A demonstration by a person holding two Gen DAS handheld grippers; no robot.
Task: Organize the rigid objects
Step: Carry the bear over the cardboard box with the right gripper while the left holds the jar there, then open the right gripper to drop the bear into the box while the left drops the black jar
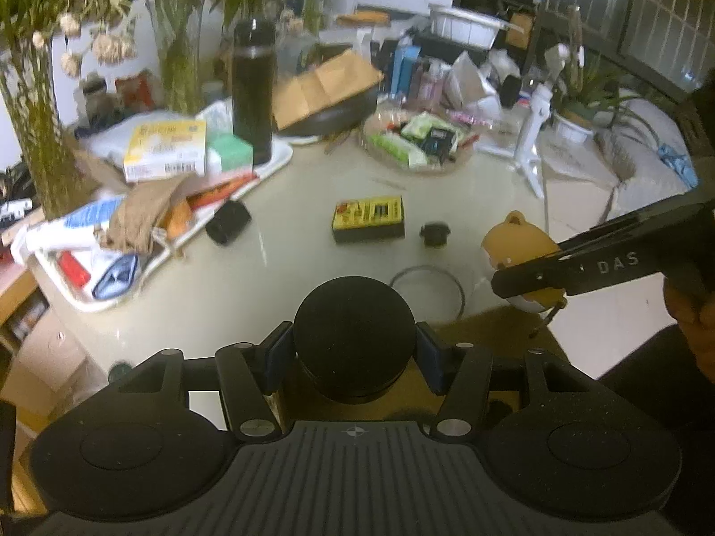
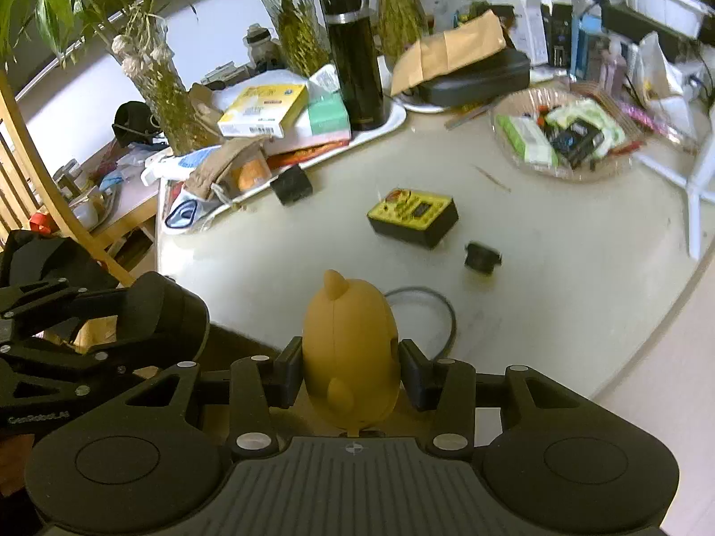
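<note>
Left wrist view is showing the left gripper (image 1: 355,348) clamping a round black puck (image 1: 353,332) between its blue pads, low over a brown box (image 1: 491,335) at the near edge of the table (image 1: 277,277). Right wrist view is showing the right gripper (image 2: 351,368) closing its fingers on the flanks of a yellow bear toy (image 2: 351,348), which is sitting upright in the grip just above the same near edge. Both things are looking rigid and light. The puck's curved, matte sides are giving the pads only narrow contact, so it is probably best held across its widest part, as it is now. The toy's smooth rounded body is likely to be slippery, and the wide middle seems a safer hold than the small ears. Farther out on the table, a yellow and black case (image 1: 368,219), a small black cap (image 1: 434,233) and a grey ring (image 1: 451,283) are lying loose and apart from each other.
</note>
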